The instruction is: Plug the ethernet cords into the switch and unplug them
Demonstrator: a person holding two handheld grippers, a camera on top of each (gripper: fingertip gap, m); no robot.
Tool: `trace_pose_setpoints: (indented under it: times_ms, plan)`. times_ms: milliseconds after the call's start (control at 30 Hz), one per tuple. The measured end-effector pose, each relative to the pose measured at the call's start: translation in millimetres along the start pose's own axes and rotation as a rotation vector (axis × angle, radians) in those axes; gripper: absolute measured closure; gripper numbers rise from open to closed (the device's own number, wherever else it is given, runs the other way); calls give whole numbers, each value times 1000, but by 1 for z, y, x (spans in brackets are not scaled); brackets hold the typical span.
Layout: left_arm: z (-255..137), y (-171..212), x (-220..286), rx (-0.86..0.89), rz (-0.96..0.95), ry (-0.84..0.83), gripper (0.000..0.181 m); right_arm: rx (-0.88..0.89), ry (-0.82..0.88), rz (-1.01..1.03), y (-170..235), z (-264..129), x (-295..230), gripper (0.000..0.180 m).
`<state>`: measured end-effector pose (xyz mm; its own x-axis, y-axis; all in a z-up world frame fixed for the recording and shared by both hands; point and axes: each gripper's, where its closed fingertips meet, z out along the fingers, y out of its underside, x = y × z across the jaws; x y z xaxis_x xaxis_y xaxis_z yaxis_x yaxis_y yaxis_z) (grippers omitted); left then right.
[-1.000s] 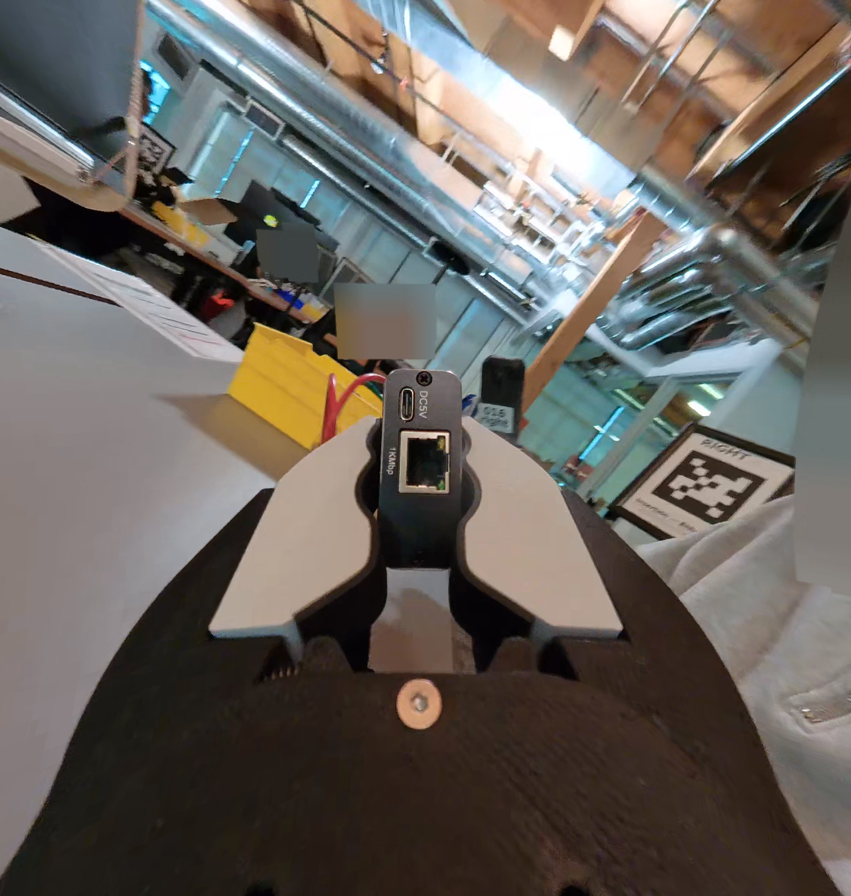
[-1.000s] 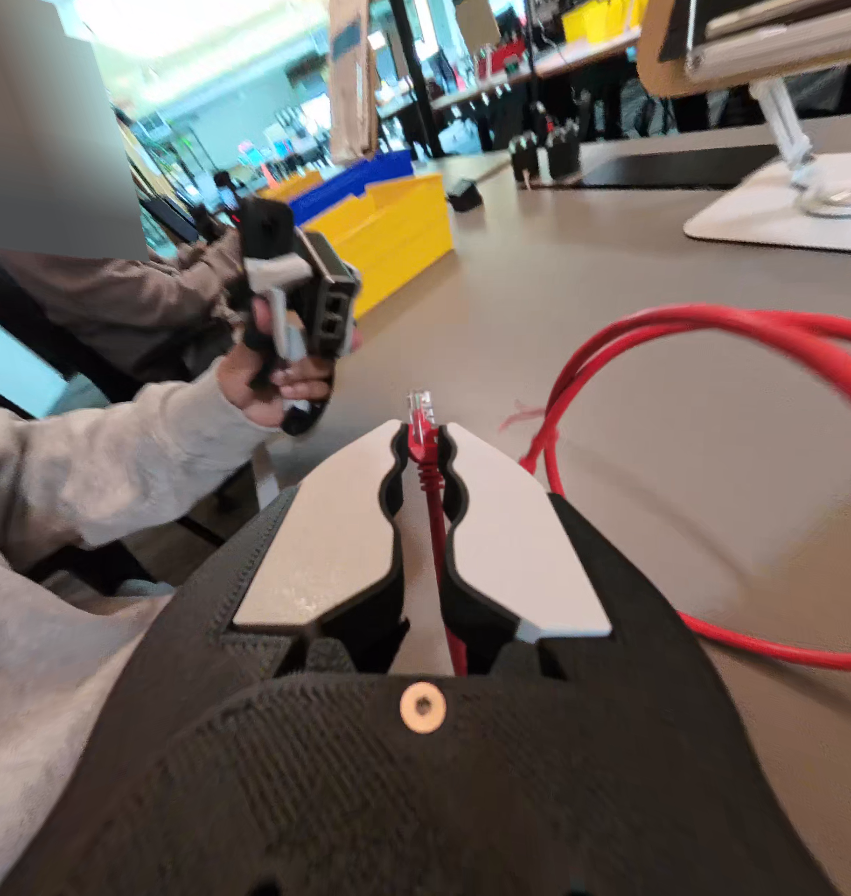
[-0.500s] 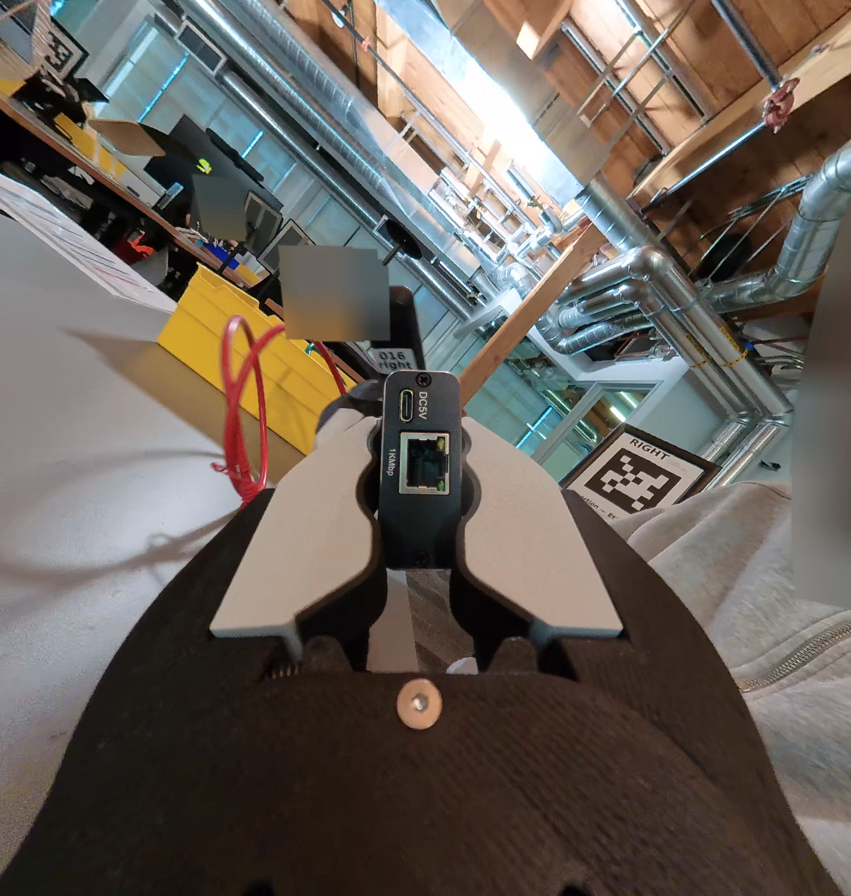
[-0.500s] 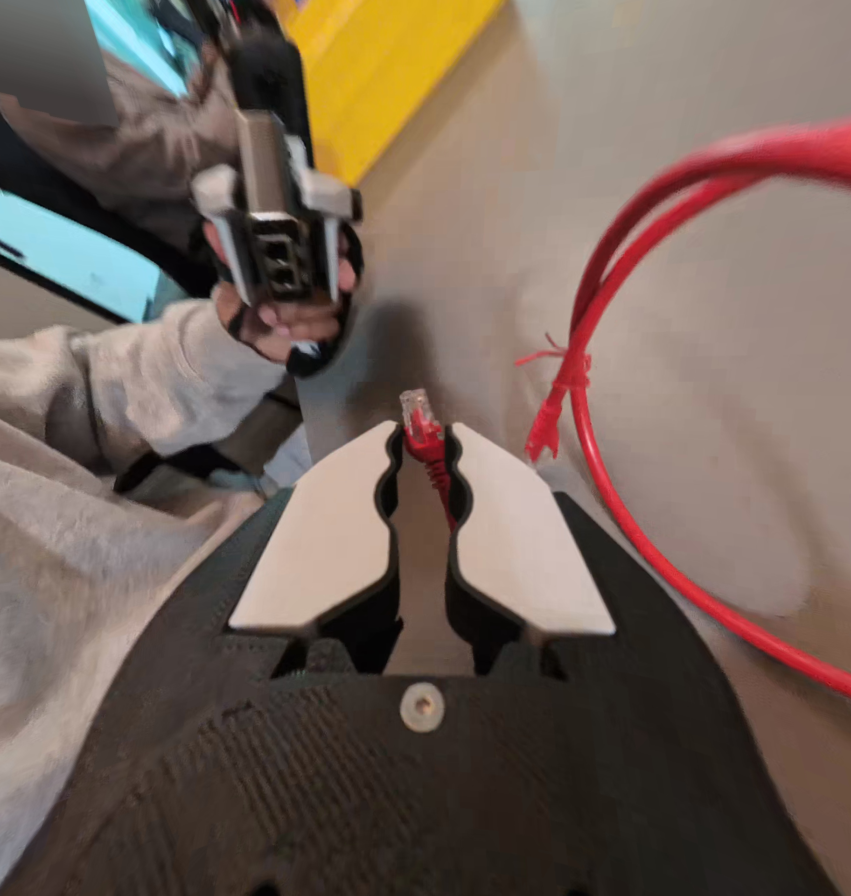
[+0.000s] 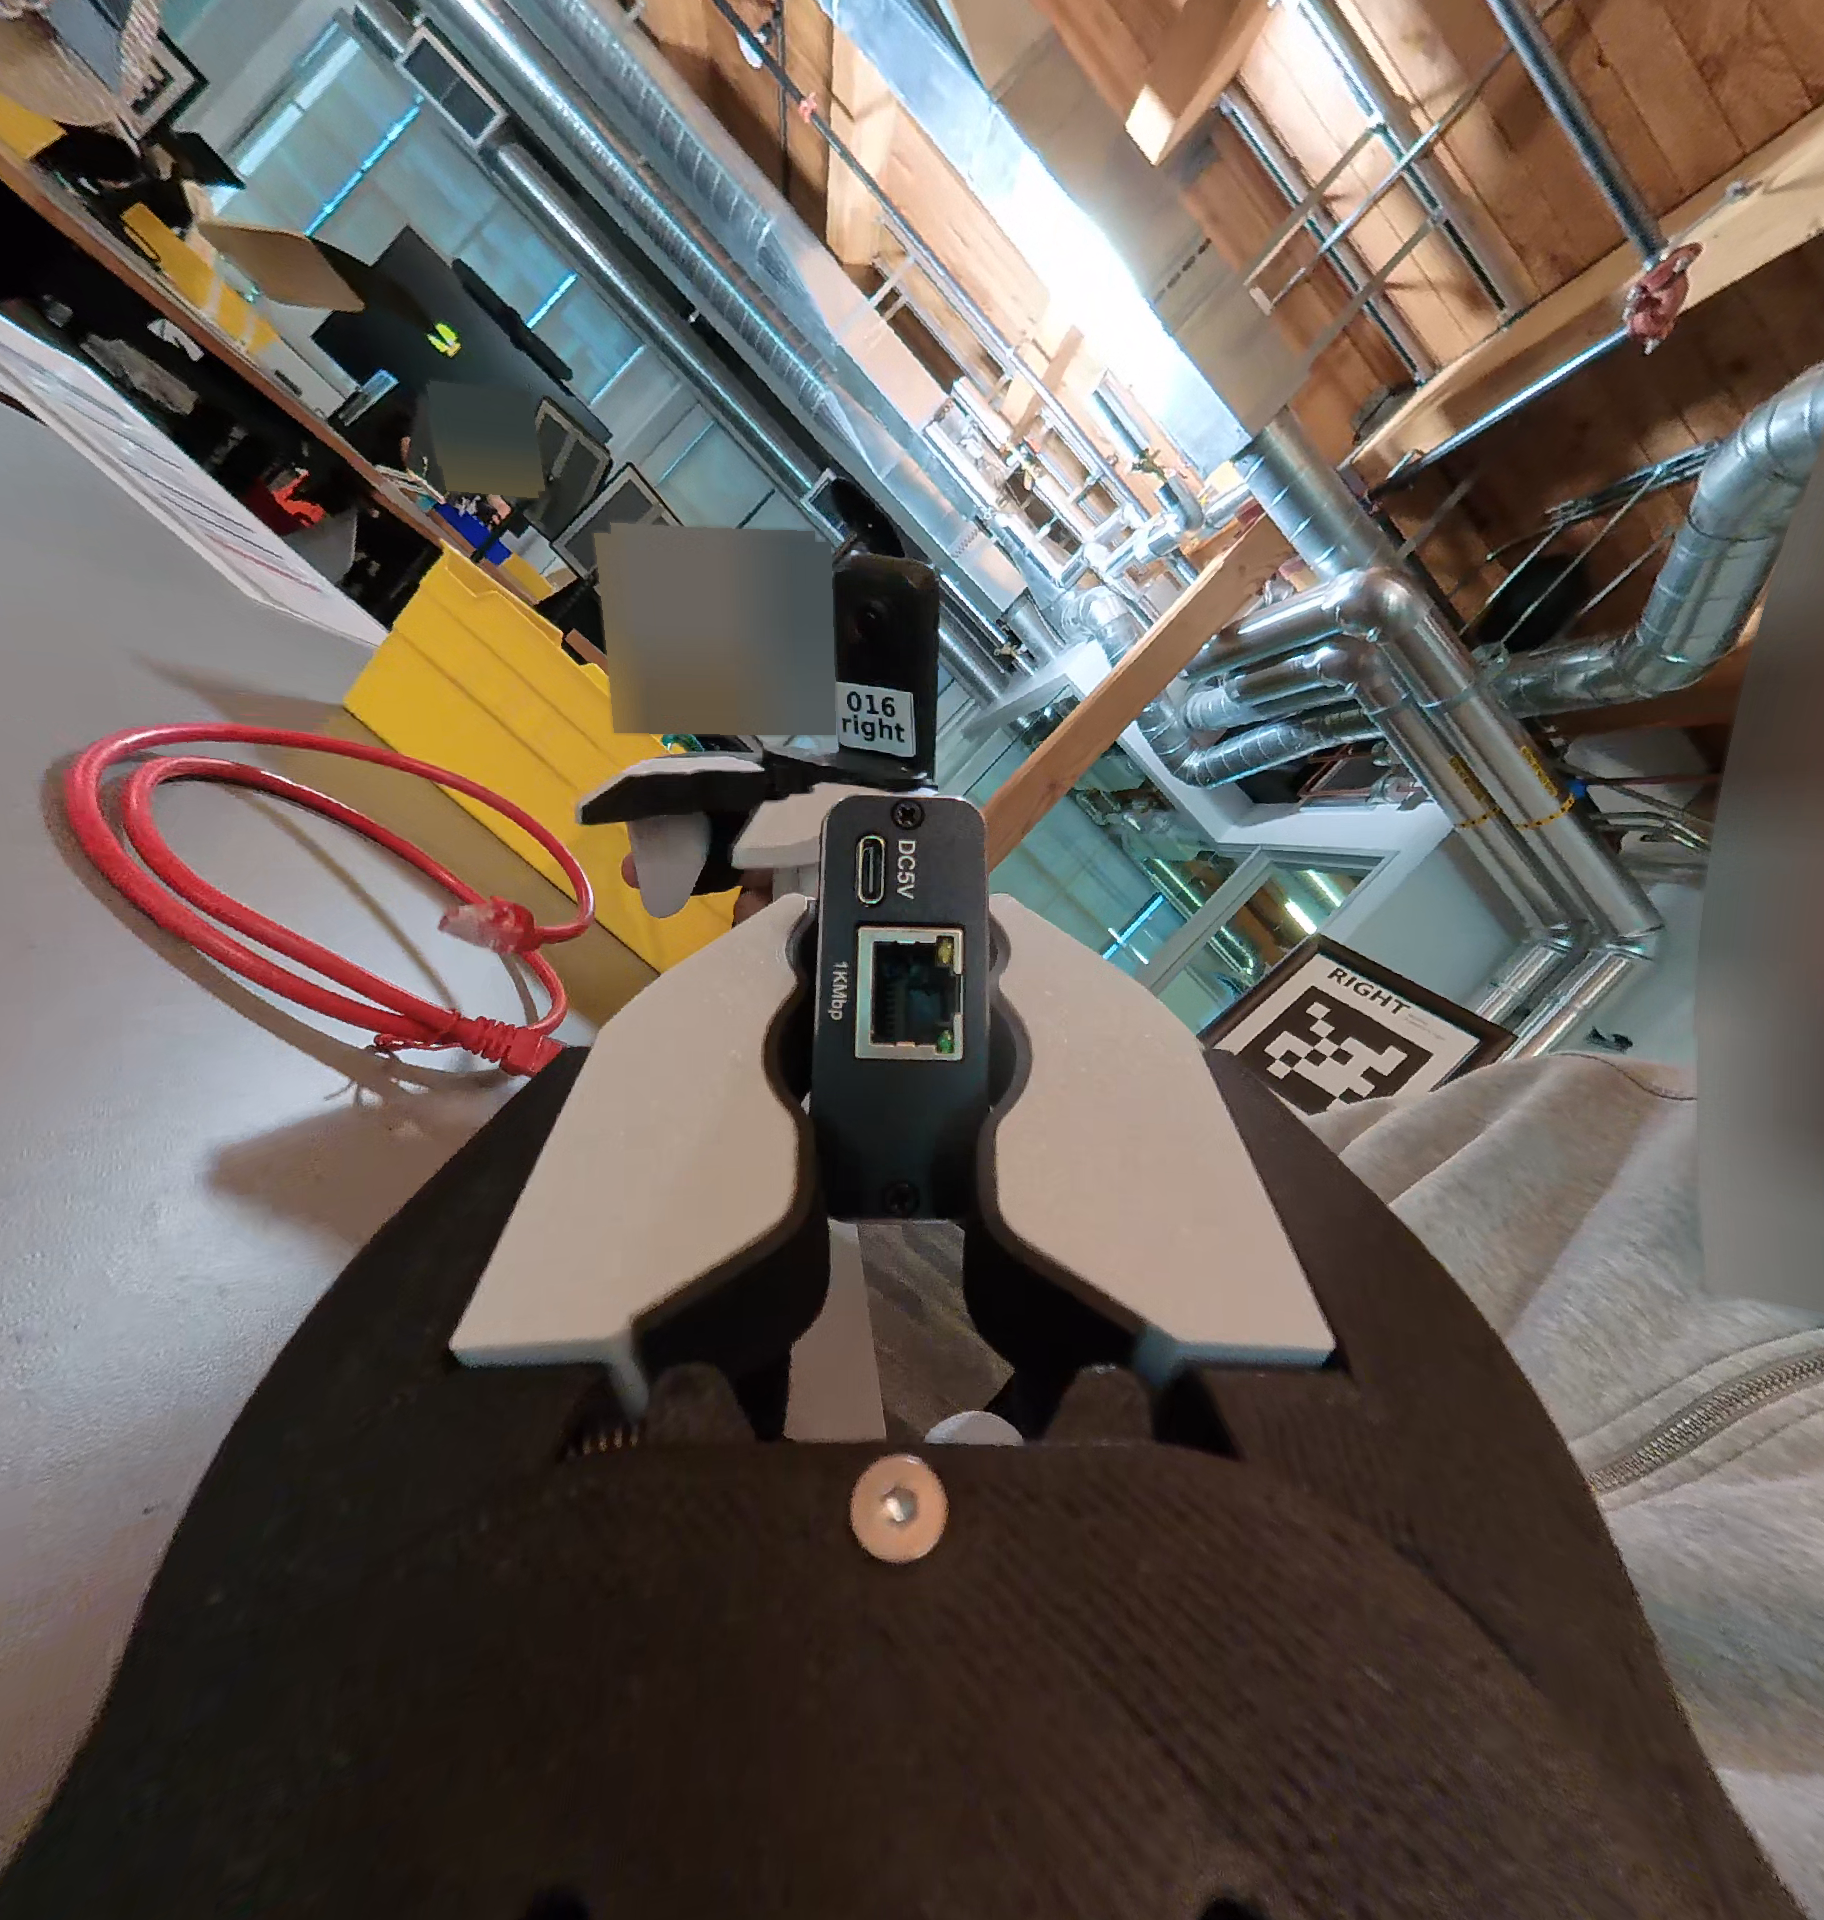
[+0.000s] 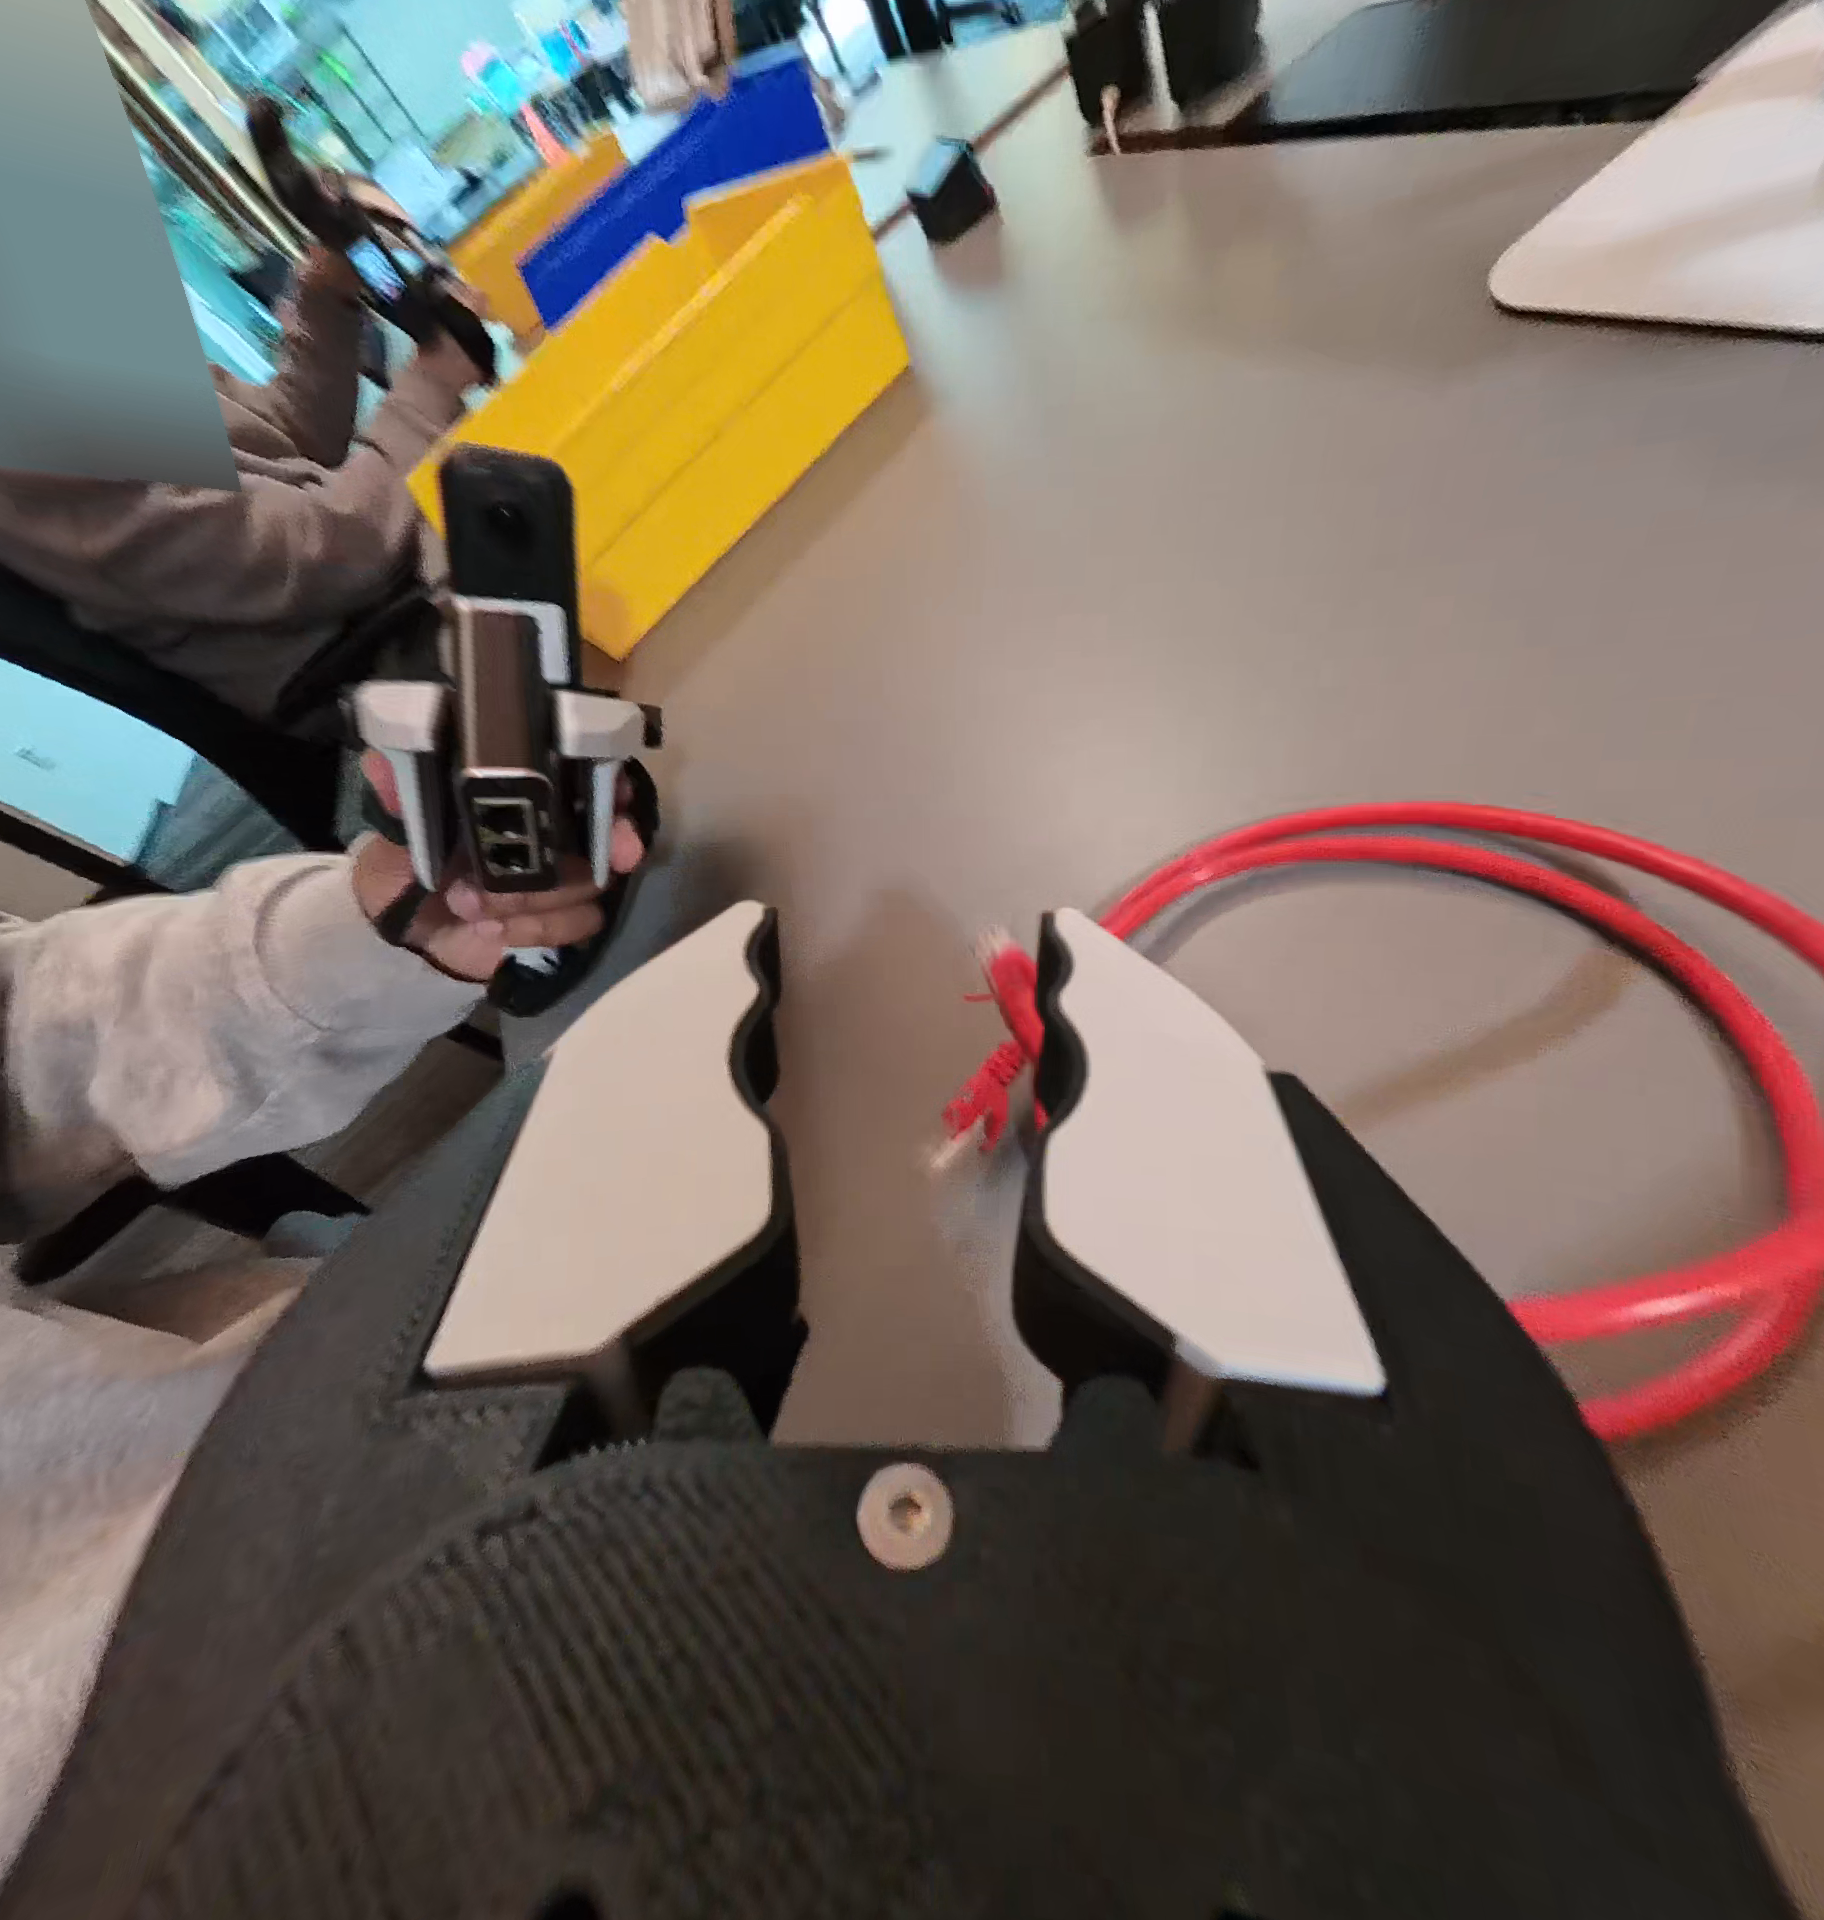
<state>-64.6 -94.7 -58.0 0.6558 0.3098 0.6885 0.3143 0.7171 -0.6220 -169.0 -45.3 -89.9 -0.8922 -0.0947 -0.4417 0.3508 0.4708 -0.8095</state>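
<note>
My left gripper (image 5: 903, 916) is shut on a small black switch (image 5: 906, 1101) and holds it upright above the grey table, one port facing the camera. In the right wrist view the left gripper (image 6: 508, 878) holds the switch (image 6: 503, 821) off the table's left edge, two ports showing. My right gripper (image 6: 908, 935) is open and empty, low over the table. A red ethernet cord (image 6: 1573, 852) lies coiled on the table, and its plug end (image 6: 1007, 987) rests just inside my right finger (image 6: 1147, 1122). The cord (image 5: 295, 831) also shows in the left wrist view.
Yellow bins (image 6: 700, 364) and a blue bin (image 6: 669, 177) stand at the table's far left. A white monitor base (image 6: 1697, 229) is at the far right. A small black box (image 6: 949, 187) sits behind. A grey sleeve (image 6: 160, 1018) reaches in from the left.
My right gripper has opened and let go of the red plug, which now lies on the table. My left gripper still holds the switch and has turned toward the table.
</note>
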Motion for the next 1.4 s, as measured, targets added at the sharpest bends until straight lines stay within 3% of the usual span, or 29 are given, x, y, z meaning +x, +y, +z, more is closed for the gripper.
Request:
trace_pose_setpoints:
  times_ms: [200, 333, 400, 467, 500, 633, 767, 900, 1067, 1233, 1333, 1400]
  plan:
    - [1, 2, -1, -5, -21, 8, 155, -233, 280, -215, 40, 15, 25, 92]
    - [1, 3, -1, -6, -25, 9, 155, -457, 370, -289, 78, 29, 35, 83]
    - [1, 2, -1, -6, -25, 8, 155, -480, 370, -296, 85, 33, 33, 97]
    - [1, 2, -2, -5, -29, 6, 155, -462, 356, -319, 81, 32, 29, 140]
    - [1, 2, -3, -5, -32, 5, 155, -471, 367, -343, 80, 30, 30, 149]
    - [0, 2, -5, 0, -46, 4, 155, -433, 384, -407, 69, 24, 27, 158]
    - [0, 2, -5, -1, -48, 4, 155, -262, 390, -436, 28, 5, 13, 159]
    - [0, 2, -5, 0, -50, 5, 155, -1, 413, -424, -34, -51, -10, 161]
    - [-1, 2, -5, 5, -49, 4, 155, 310, 577, -415, -78, -172, -30, 161]
    - [-1, 3, -6, 6, -61, 5, 155, 371, 870, -401, -61, -267, -4, 161]
    - [0, 5, -6, -2, -60, 2, 155, 306, 1086, -390, -32, -295, 38, 161]
    - [1, 6, -6, -5, -60, 2, 155, 268, 1135, -347, -9, -294, 67, 161]
